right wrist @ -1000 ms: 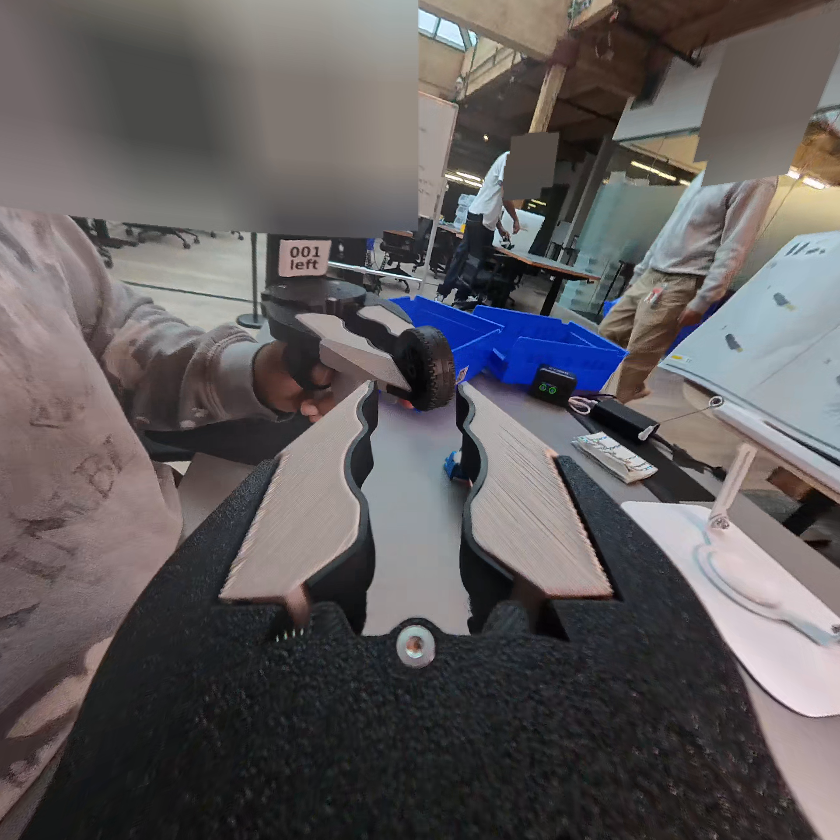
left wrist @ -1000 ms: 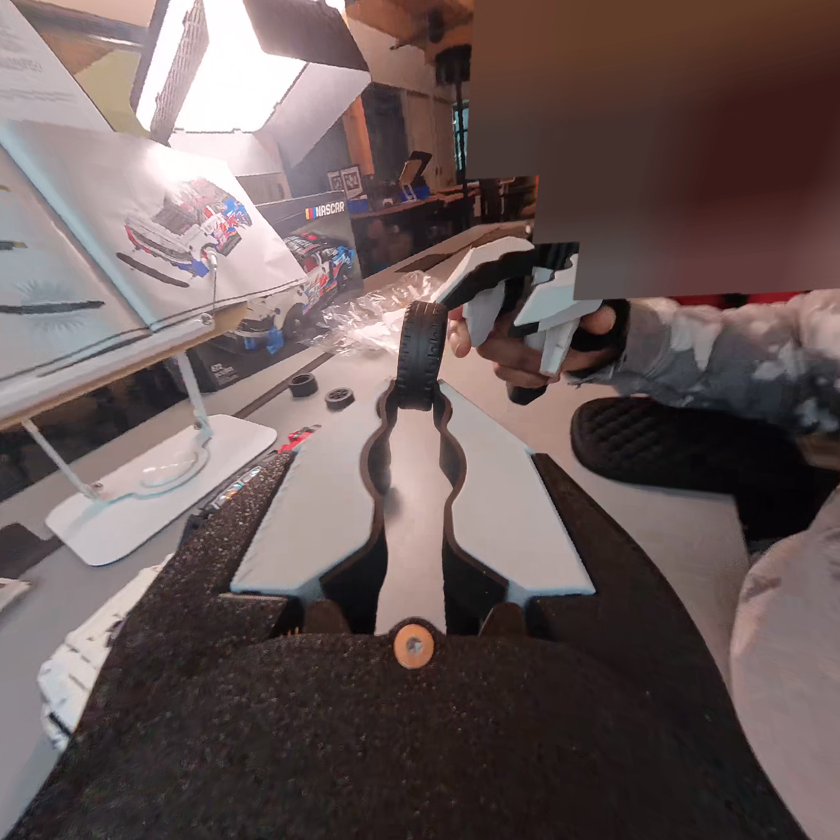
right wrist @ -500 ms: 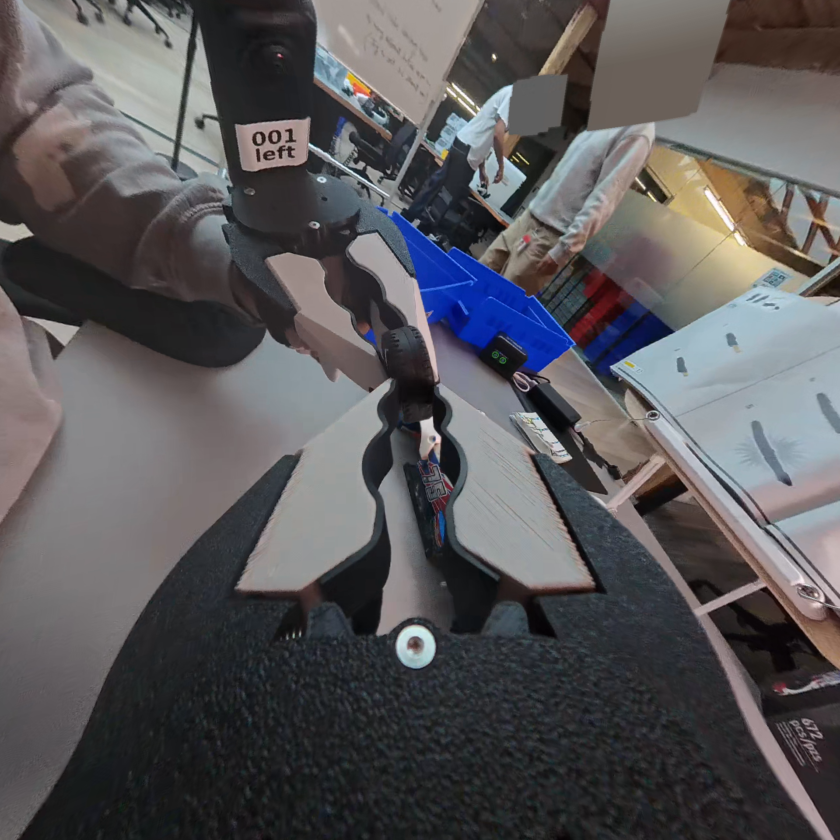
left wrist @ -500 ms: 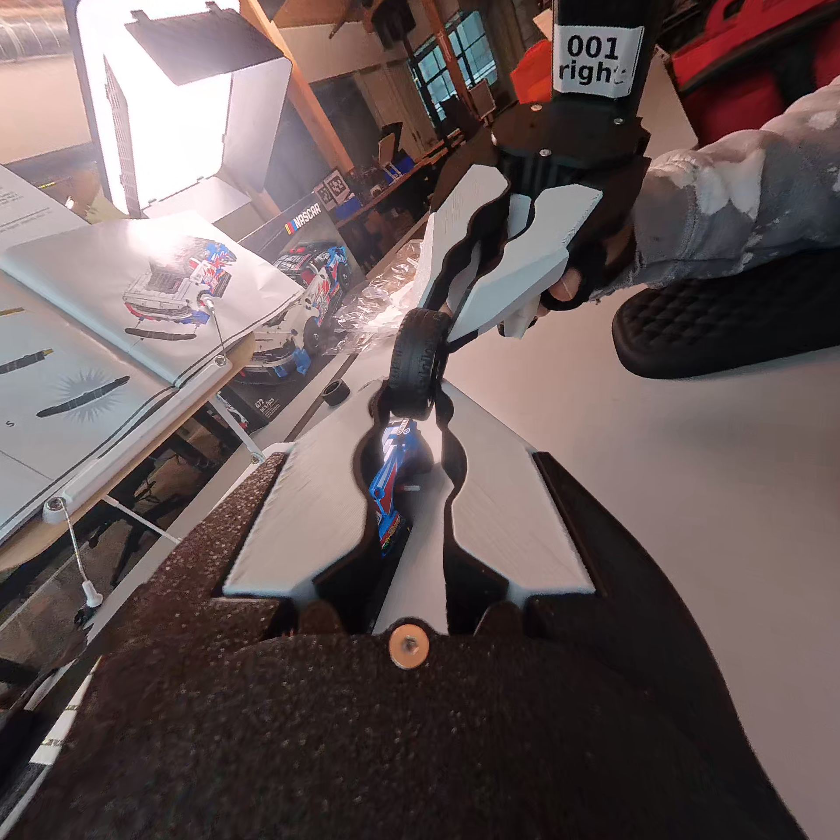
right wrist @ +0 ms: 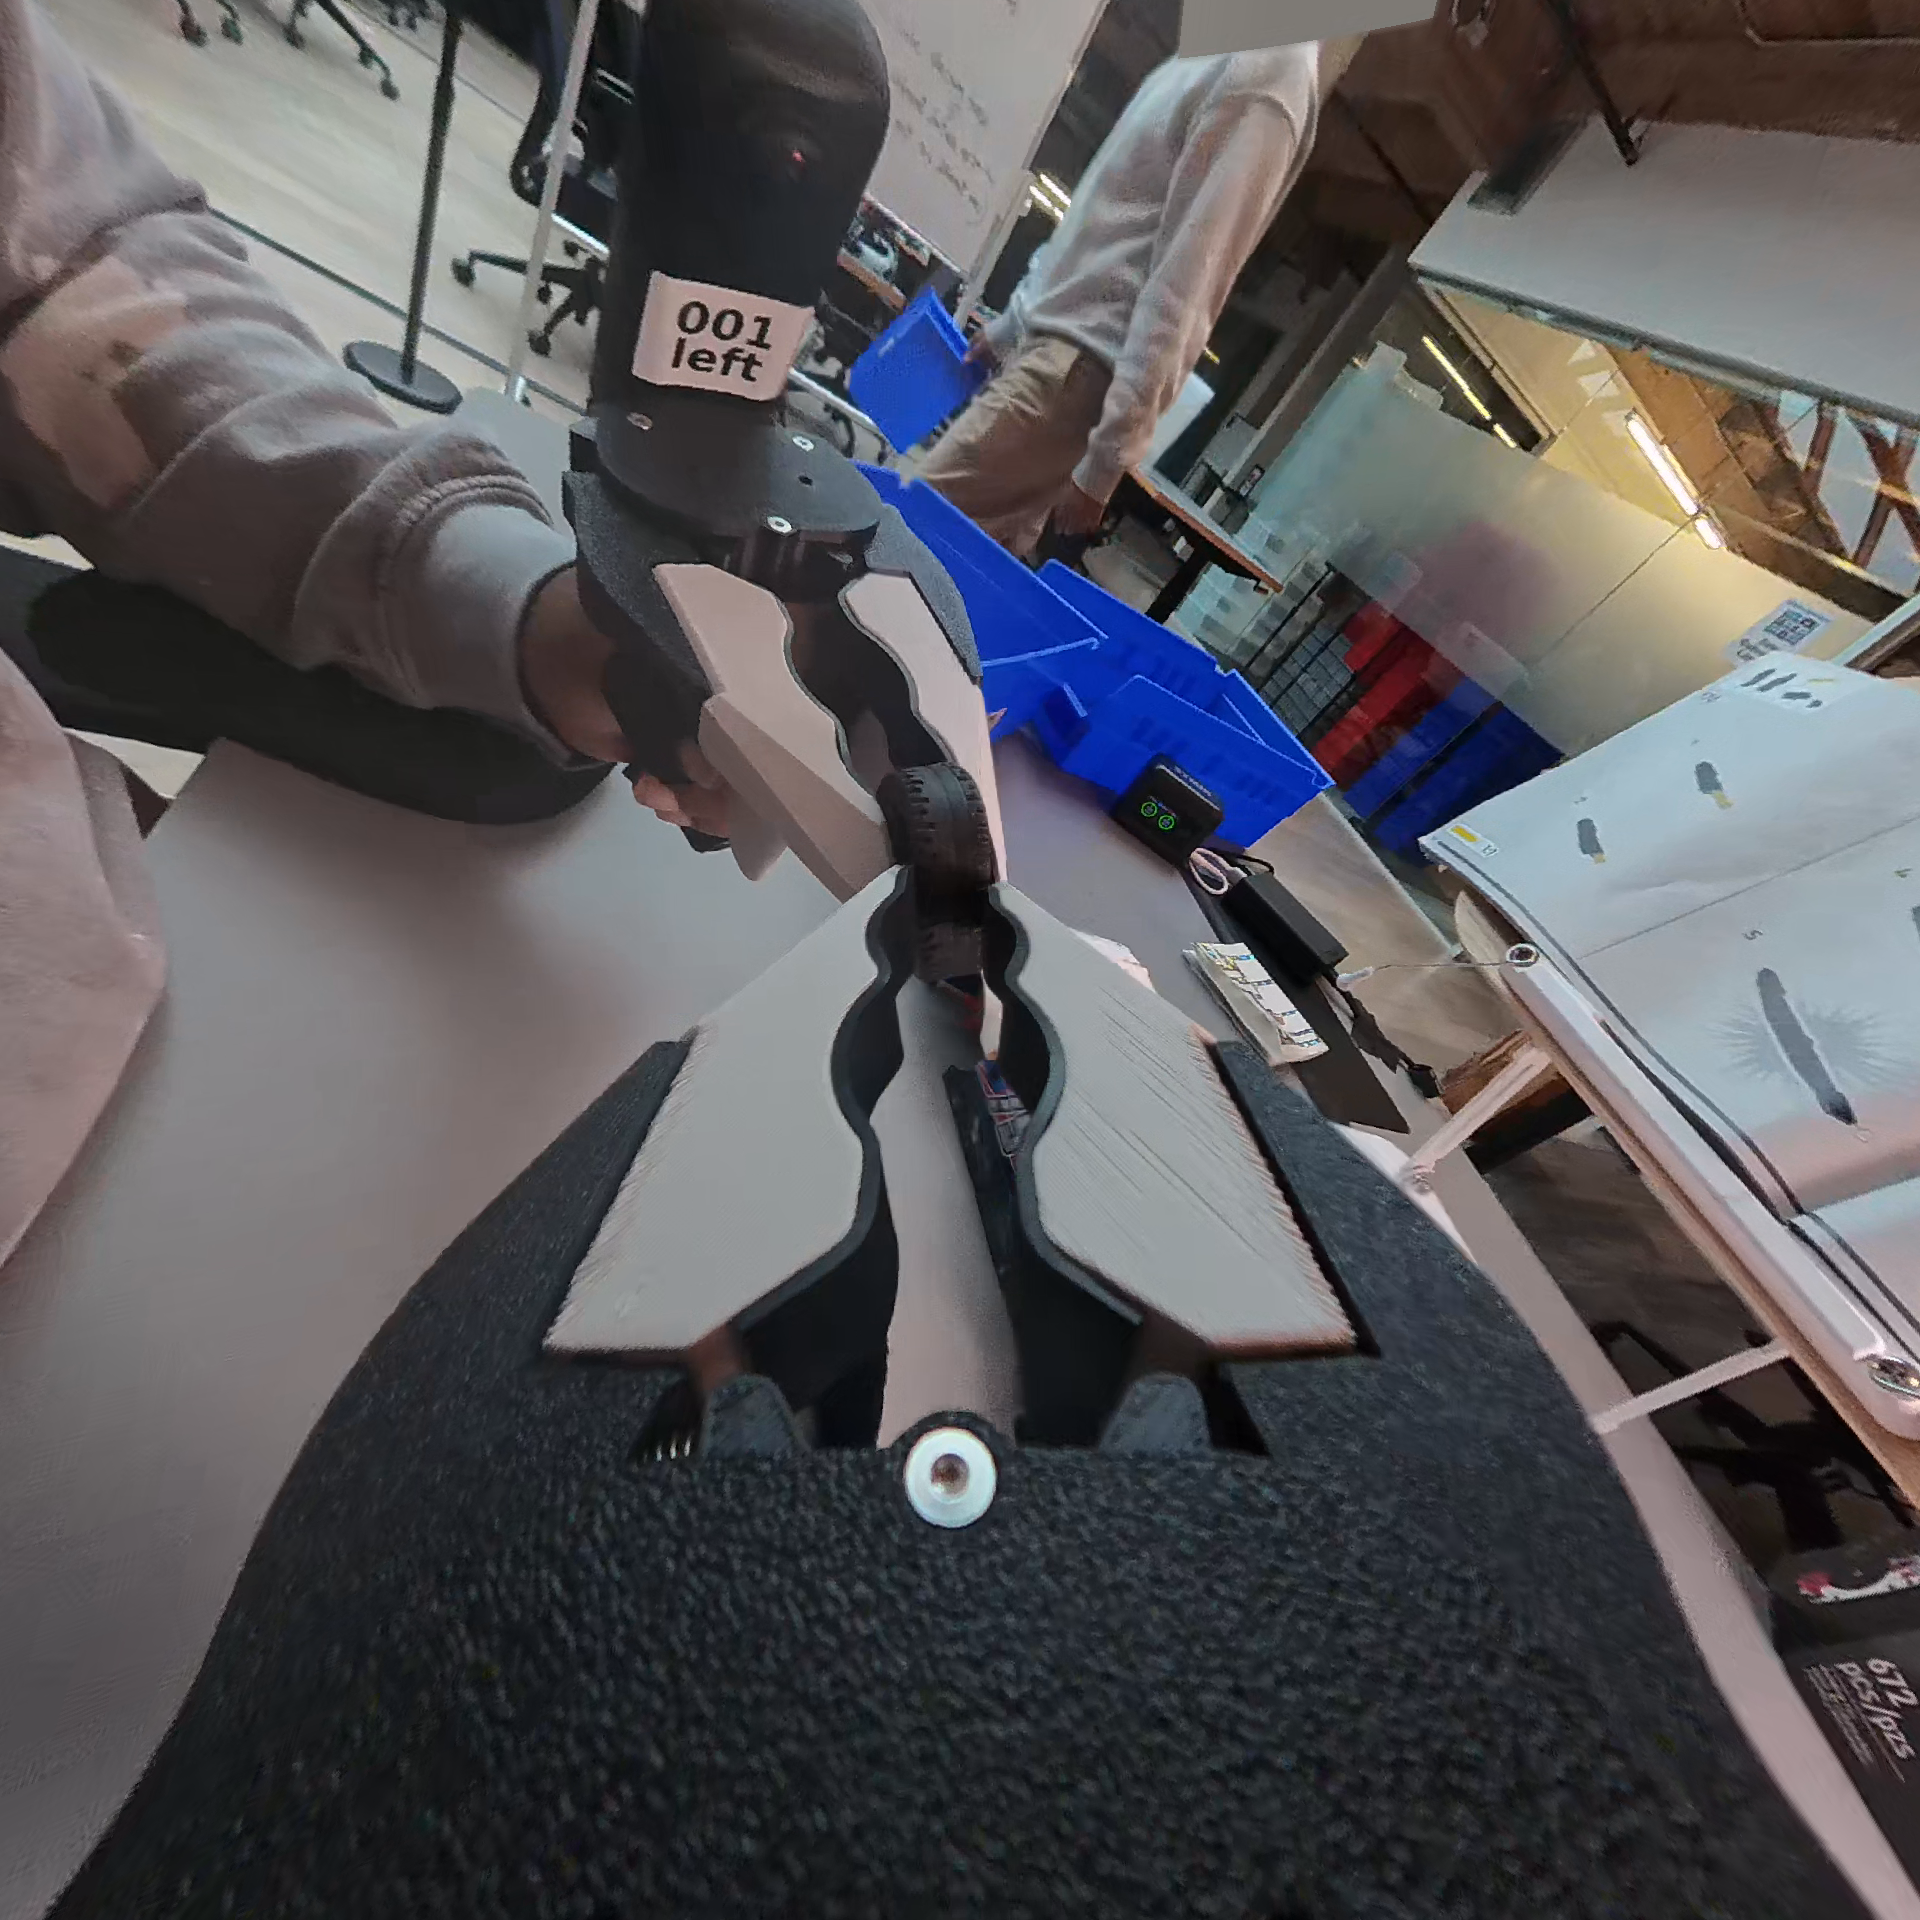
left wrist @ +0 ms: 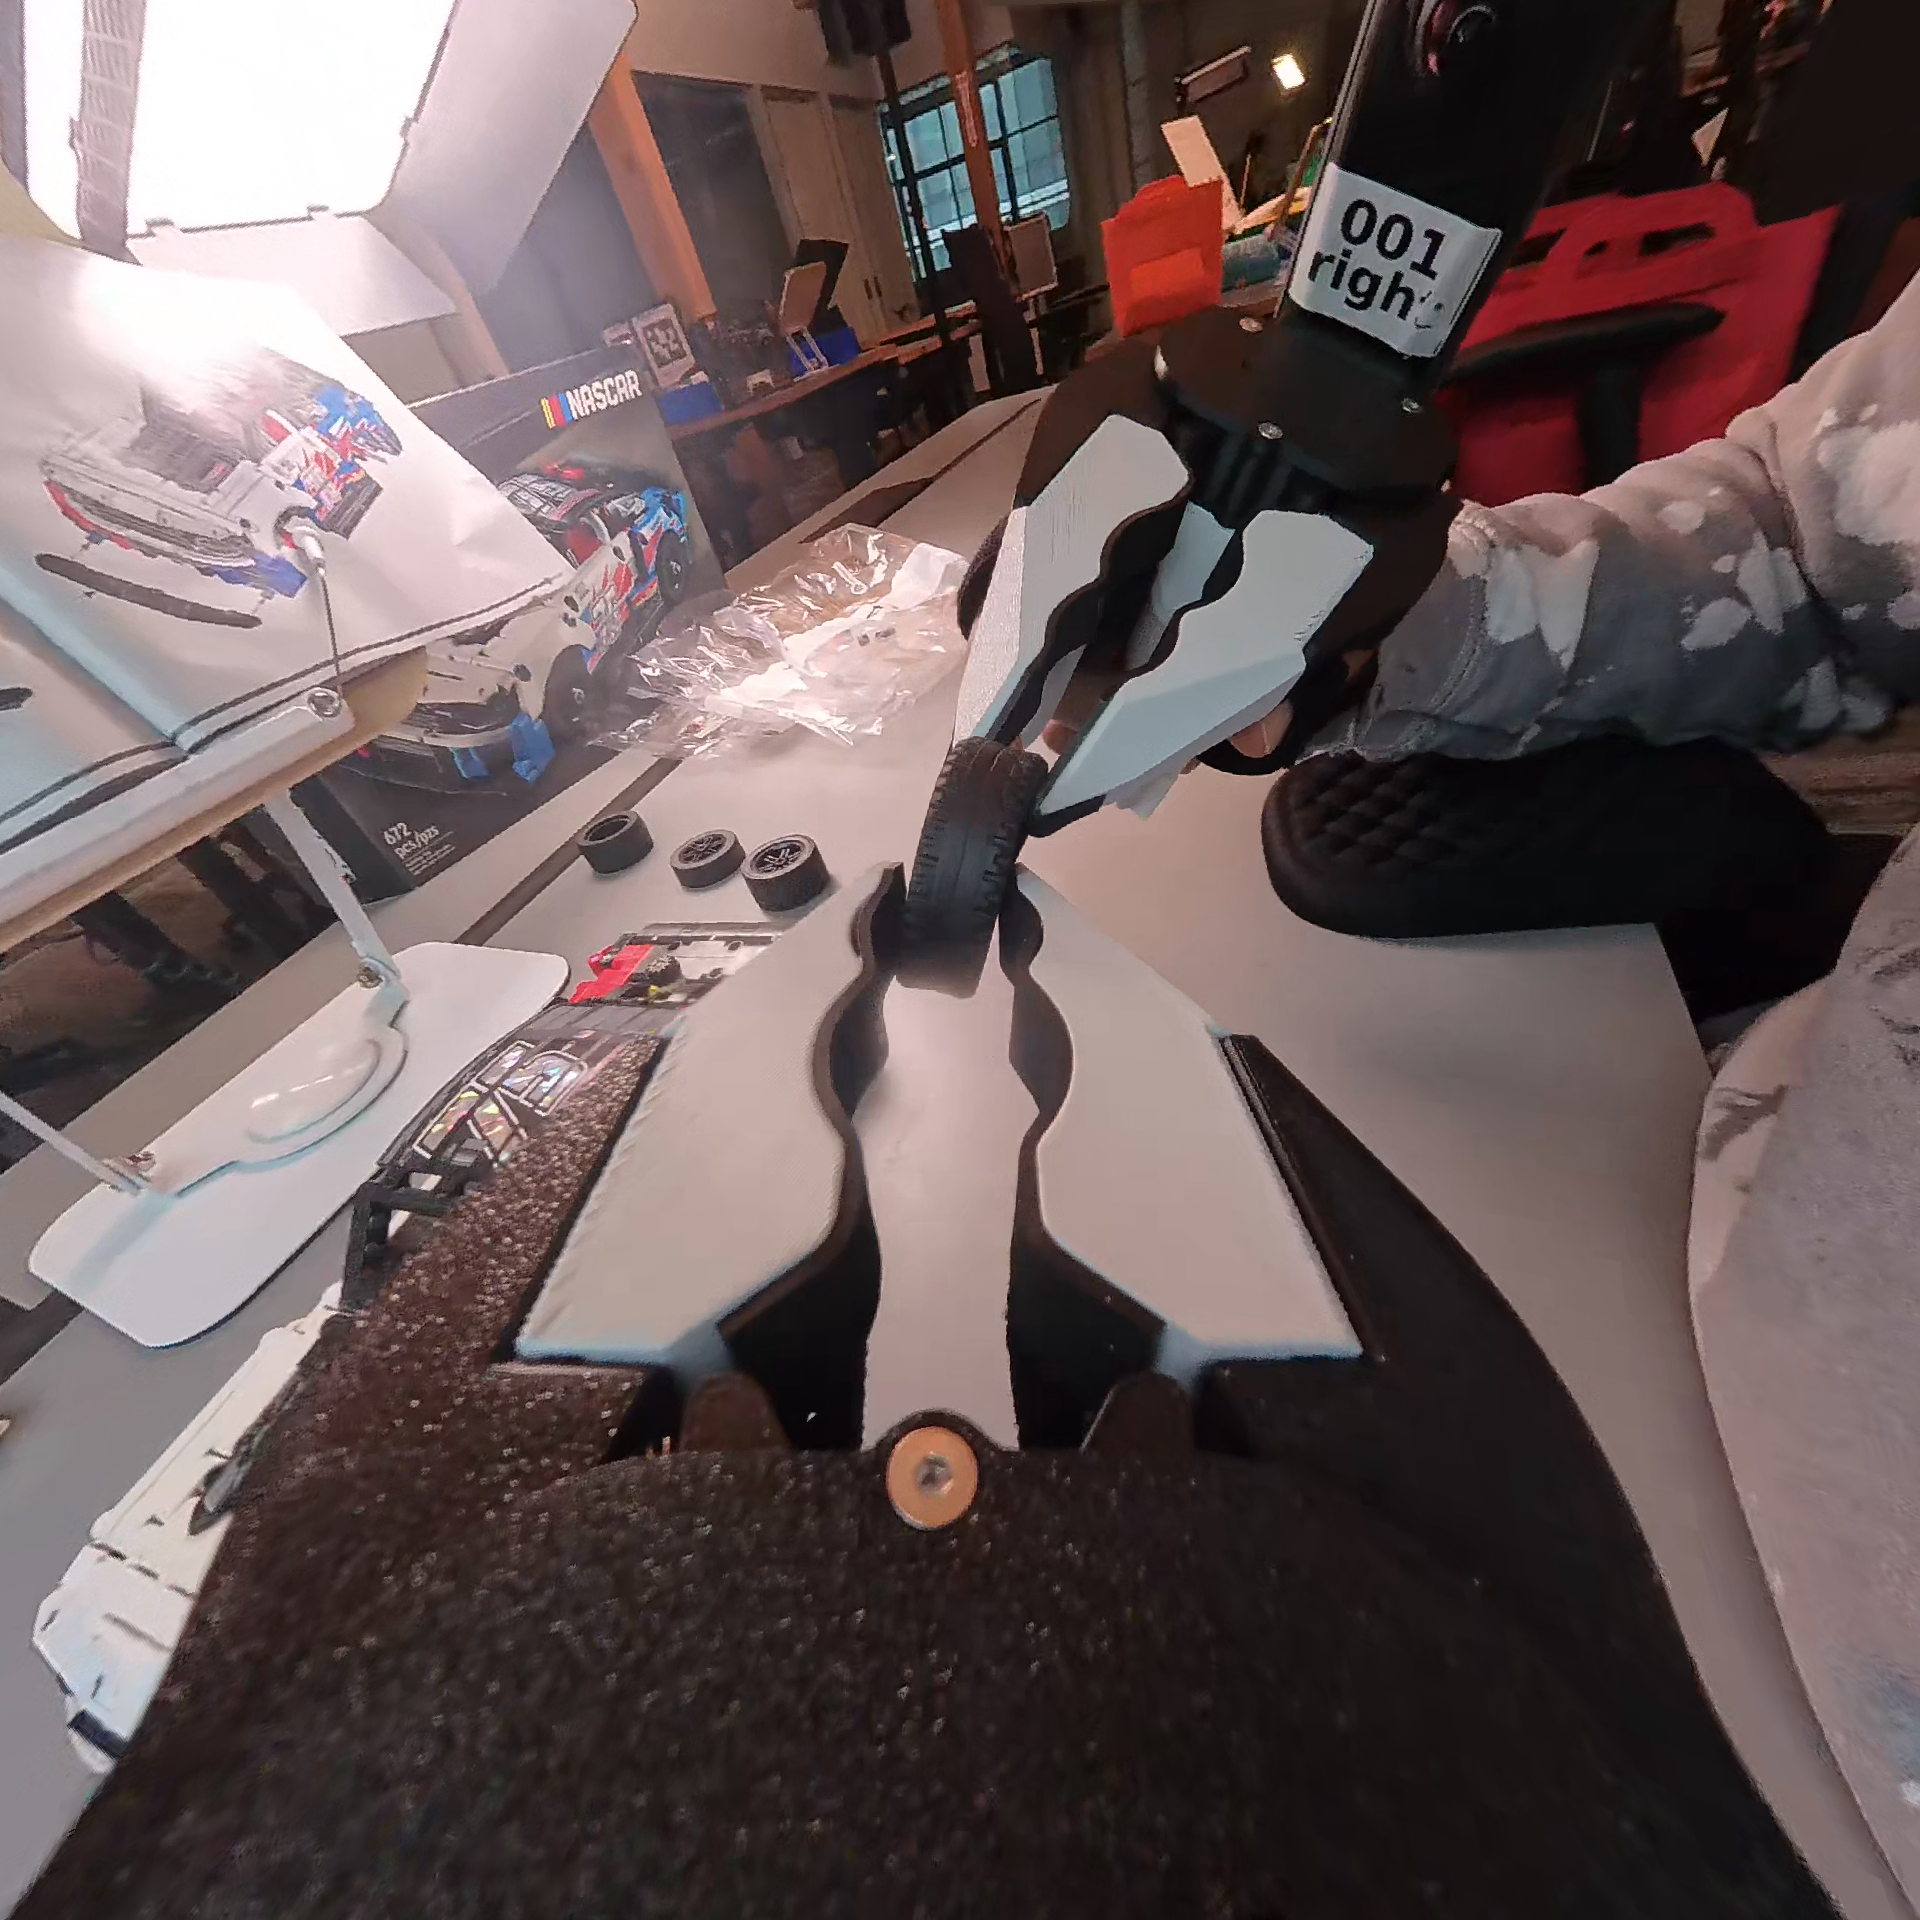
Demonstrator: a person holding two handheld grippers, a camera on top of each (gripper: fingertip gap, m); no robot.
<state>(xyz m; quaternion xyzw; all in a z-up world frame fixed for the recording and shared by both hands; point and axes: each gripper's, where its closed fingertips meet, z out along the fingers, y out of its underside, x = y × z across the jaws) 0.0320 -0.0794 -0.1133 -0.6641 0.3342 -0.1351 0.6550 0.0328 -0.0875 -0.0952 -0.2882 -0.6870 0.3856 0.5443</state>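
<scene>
An open instruction booklet (left wrist: 187, 520) on a white stand (left wrist: 260, 1132) sits at the left of the grey table (left wrist: 1351, 1091), with three small loose tyres (left wrist: 707, 857) lying beside a toy-car box (left wrist: 582, 540). At centre, the left gripper (left wrist: 951, 899) pinches a black toy wheel (left wrist: 971, 847) at its fingertips, held just above the table. From the right, the right gripper (left wrist: 1023, 774) meets the same wheel with fingers nearly together, apparently gripping it too, though that contact is hard to make out

Four black tyres (left wrist: 971, 847) (left wrist: 615, 842) (left wrist: 709, 858) (left wrist: 787, 875), two tools (left wrist: 951, 902) (right wrist: 940, 902), one clear bag (left wrist: 800, 649), two blue bins (right wrist: 1143, 707) (right wrist: 914, 364).
</scene>
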